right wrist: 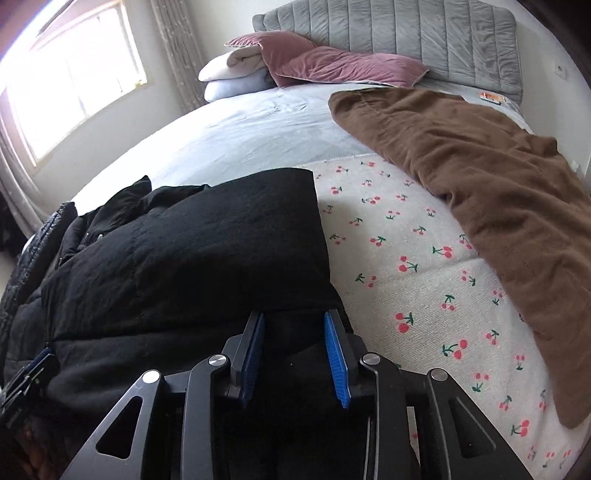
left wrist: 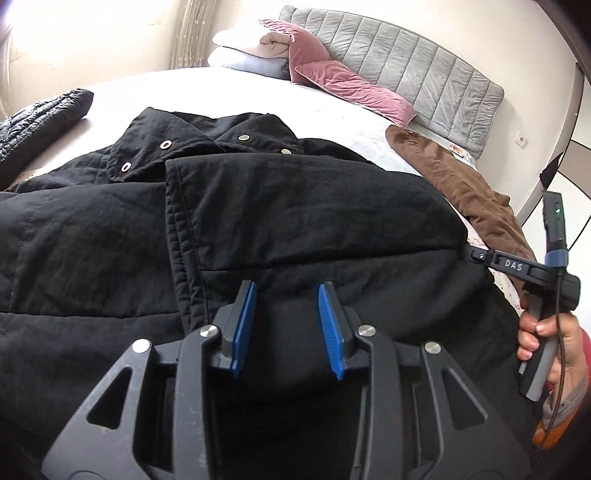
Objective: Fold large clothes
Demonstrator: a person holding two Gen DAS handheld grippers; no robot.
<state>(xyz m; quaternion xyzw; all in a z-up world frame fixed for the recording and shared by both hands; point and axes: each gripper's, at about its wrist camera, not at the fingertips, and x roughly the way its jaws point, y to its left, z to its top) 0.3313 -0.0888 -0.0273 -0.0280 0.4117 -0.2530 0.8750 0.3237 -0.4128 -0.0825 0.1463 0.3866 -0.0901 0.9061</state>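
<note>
A large black padded jacket (left wrist: pixel 258 206) lies on the bed with its collar and metal snaps toward the headboard and one side folded over the middle. My left gripper (left wrist: pixel 288 295) is open, with its blue pads just above the jacket's near part. My right gripper (right wrist: pixel 295 325) is open over the jacket's right edge (right wrist: pixel 207 251). In the left wrist view the right gripper's fingertips (left wrist: pixel 480 254) touch the jacket's right edge, held by a hand (left wrist: pixel 546 339).
A brown garment (right wrist: pixel 480 177) lies on the cherry-print sheet (right wrist: pixel 406 258) to the right. Pink cushions (right wrist: pixel 332 64) and white pillows (right wrist: pixel 229 74) sit by the grey headboard (right wrist: pixel 424 33). A dark quilted garment (left wrist: pixel 40 118) lies at the left. A window (right wrist: pixel 66 81) is at the left.
</note>
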